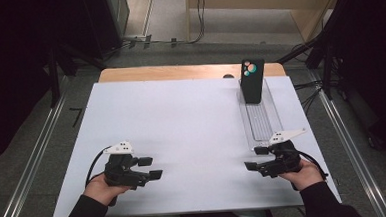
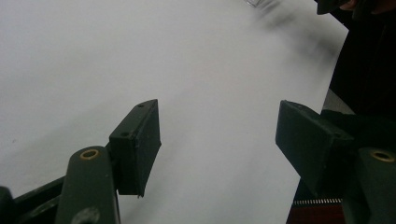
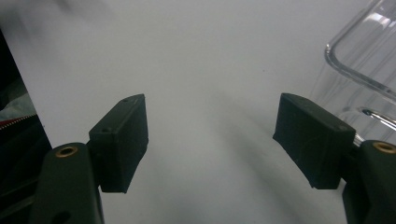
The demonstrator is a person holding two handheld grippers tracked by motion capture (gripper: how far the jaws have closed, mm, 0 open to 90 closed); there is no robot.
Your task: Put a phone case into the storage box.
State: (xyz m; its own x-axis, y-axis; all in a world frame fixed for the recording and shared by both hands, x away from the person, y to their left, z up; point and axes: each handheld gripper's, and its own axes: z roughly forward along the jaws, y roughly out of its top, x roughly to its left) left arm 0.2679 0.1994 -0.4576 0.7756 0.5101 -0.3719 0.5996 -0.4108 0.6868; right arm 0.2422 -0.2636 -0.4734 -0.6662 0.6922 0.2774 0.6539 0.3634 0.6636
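Note:
A dark phone case (image 1: 252, 81) with coloured dots near its top stands upright at the far end of a long clear plastic tray (image 1: 259, 119) on the right side of the white board (image 1: 182, 124). My left gripper (image 1: 150, 168) rests low over the board's near left part, open, pointing right, with nothing between its jaws (image 2: 217, 140). My right gripper (image 1: 256, 161) sits at the near right, just in front of the tray's near end, open and pointing left. Its jaws frame bare white board (image 3: 210, 140), and the clear tray's rounded corner (image 3: 359, 60) shows at the upper right.
The white board lies on a wooden table (image 1: 189, 71) whose far edge shows beyond it. Metal rails (image 1: 33, 162) run along both sides on the floor. Cables (image 1: 196, 18) lie on the floor behind the table.

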